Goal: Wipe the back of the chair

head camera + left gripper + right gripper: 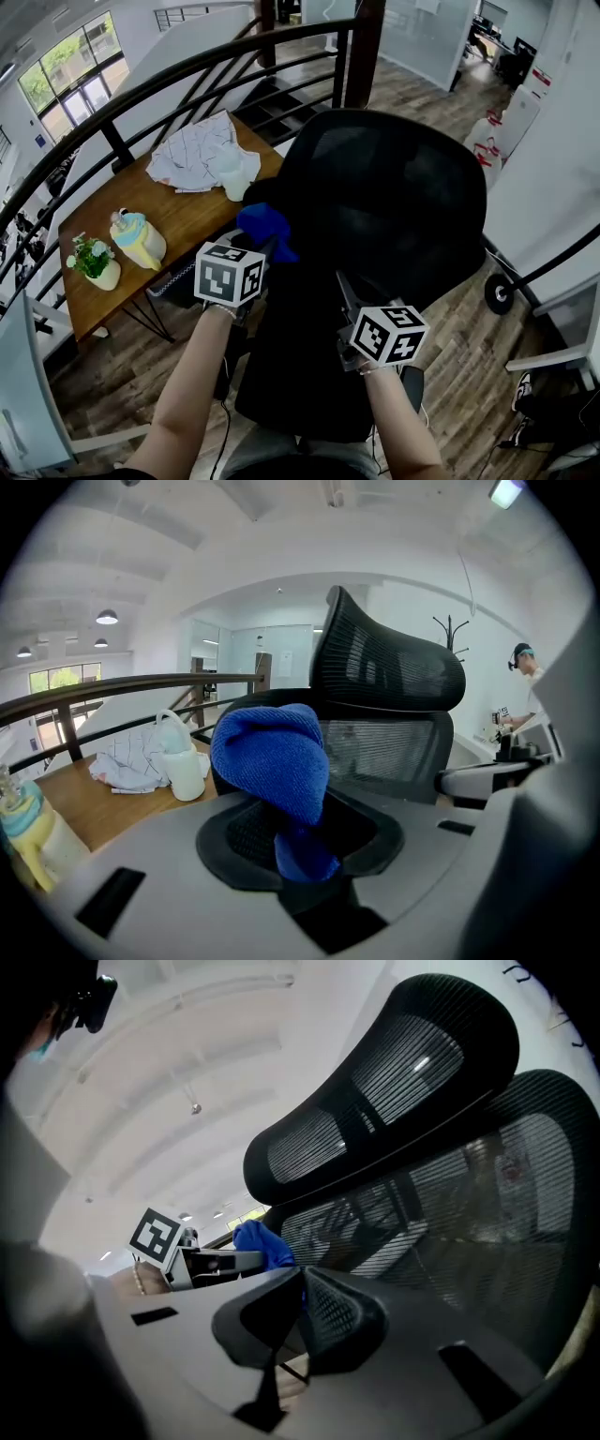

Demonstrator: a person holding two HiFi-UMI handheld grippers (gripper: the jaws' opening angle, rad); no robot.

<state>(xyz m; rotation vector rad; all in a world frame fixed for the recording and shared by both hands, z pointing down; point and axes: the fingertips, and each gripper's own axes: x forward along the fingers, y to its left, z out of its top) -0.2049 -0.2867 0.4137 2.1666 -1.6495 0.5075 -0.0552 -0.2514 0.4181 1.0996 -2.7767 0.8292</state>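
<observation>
**Item 1. Office chair [394, 202], the task's thing.** Black, with a mesh backrest [384, 752] and a separate curved headrest [375, 1091]. It stands directly in front of the person, its rear face towards both grippers and the desk [178, 214] beyond it to the left. Handling (judged): the mesh should give under pressure, while the moulded rim is stiff. The chair will probably swivel or roll if pushed, so brace it at the rim or headrest stem, not on the mesh.

**Item 2. Blue microfibre cloth [272, 757].** Soft, light and limp. The left gripper [300, 834] has its jaws clamped on a lower fold, and the bulk bunches free above them. In the head view the cloth sits at the upper left edge of the backrest. Whether it touches the chair cannot be confirmed. Handling (judged): the free wad is the wiping face, and light, even pressure suits it.

**Item 3. Right gripper [302, 1321].** Its jaws are closed together with nothing between them. It is held low behind the backrest, pointing up at the mesh.

**Item 4. Desk contents.**
- White squeeze bottle [232, 173]
- Crumpled striped fabric [192, 150] beside the bottle
- Small potted plant [94, 262]
- Yellow and teal container [139, 239]

**Item 5. Dark curved railing [187, 70].** It runs behind the desk.

**Status (judged):** the wipe is at its start or at an upper left pass.
</observation>
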